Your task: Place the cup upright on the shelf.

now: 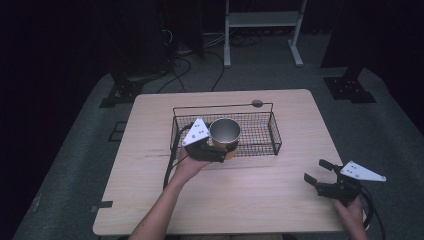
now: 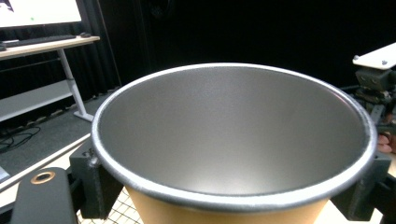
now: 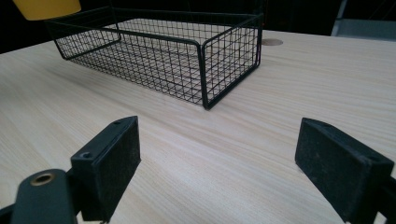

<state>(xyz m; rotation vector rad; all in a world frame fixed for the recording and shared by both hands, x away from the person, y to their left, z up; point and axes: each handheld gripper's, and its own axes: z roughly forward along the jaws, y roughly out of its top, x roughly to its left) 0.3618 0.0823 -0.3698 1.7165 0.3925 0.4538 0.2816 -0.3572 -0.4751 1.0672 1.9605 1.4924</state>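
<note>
My right gripper rests near the table's near right corner, jaws spread wide with nothing between them. My left gripper clasps the cup: orange outside, dull grey metal inside, rim up. It seems raised over the basket's near left corner.
</note>
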